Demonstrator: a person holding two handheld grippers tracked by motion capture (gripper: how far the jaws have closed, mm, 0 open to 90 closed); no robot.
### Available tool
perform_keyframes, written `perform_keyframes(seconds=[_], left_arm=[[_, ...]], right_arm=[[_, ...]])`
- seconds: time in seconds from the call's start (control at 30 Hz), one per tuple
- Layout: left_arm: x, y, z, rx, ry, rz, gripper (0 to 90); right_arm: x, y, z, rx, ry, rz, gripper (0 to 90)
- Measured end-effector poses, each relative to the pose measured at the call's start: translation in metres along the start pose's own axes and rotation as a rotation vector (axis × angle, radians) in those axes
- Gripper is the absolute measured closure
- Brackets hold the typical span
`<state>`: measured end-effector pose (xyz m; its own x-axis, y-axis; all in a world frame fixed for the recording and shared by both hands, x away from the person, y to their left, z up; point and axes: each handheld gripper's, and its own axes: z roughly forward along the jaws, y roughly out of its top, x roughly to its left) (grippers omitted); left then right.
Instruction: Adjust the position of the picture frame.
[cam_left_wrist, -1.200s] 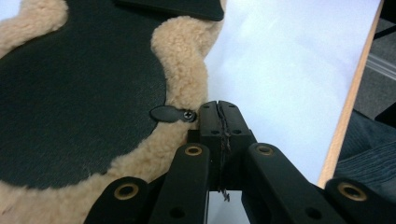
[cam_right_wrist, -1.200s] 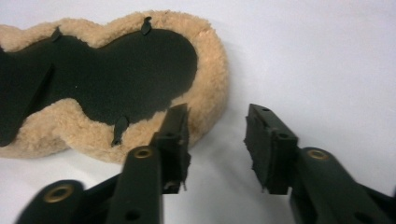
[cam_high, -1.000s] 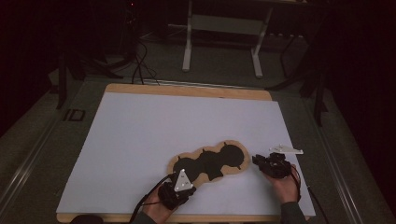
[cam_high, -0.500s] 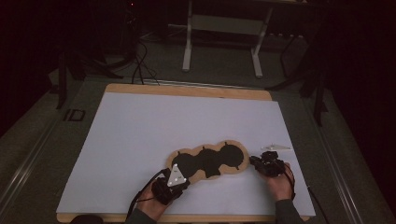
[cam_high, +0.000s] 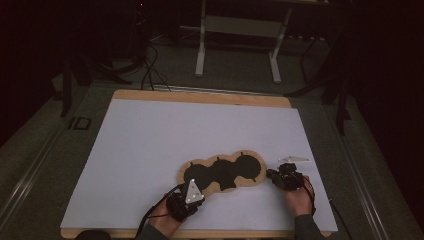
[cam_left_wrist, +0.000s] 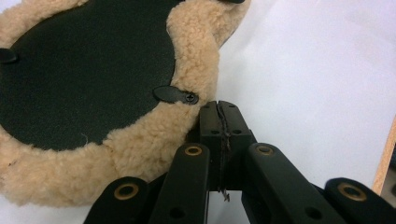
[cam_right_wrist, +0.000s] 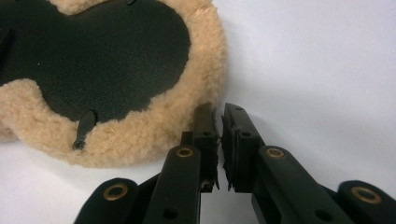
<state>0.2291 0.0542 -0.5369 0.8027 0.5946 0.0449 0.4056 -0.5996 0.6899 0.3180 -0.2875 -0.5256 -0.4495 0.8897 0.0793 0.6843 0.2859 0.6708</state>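
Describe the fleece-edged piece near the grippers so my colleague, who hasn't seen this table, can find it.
On the white sheet that covers the table, look near the front edge, between the two grippers. There lies a long, lobed pad, black in the middle with a tan fleece border; the thing to its right is small and pale.

the right gripper (cam_right_wrist: 219, 140) lay low over the white table surface (cam_right_wrist: 317, 60), its two black jaws nearly together with a thin gap between the pads and nothing held in it. its left jaw sat just beside the tan fleece rim of the black-centred fleece pad (cam_right_wrist: 140, 130), by a small black tab (cam_right_wrist: 85, 127).
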Motion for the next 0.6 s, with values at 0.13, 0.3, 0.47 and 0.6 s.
perform_keyframes(seconds=[0.13,0.3,0.47,0.6], left_arm=[[0.002,0.0,0.0,0.001,0.005,0.0,90.0],[0.009,0.0,0.0,0.005,0.026,-0.01,90.0],[0.017,-0.002,-0.001,0.007,0.056,-0.026,90.0],[0.022,-0.002,-0.002,0.015,0.081,-0.026,90.0]], right_arm=[[0.001,0.0,0.001,0.013,0.005,0.002,84.8],[0.003,-0.001,0.002,0.021,0.018,-0.01,84.8],[0.005,-0.002,0.002,0.024,0.034,-0.032,84.8],[0.007,-0.002,0.002,0.028,0.038,-0.045,84.8]])
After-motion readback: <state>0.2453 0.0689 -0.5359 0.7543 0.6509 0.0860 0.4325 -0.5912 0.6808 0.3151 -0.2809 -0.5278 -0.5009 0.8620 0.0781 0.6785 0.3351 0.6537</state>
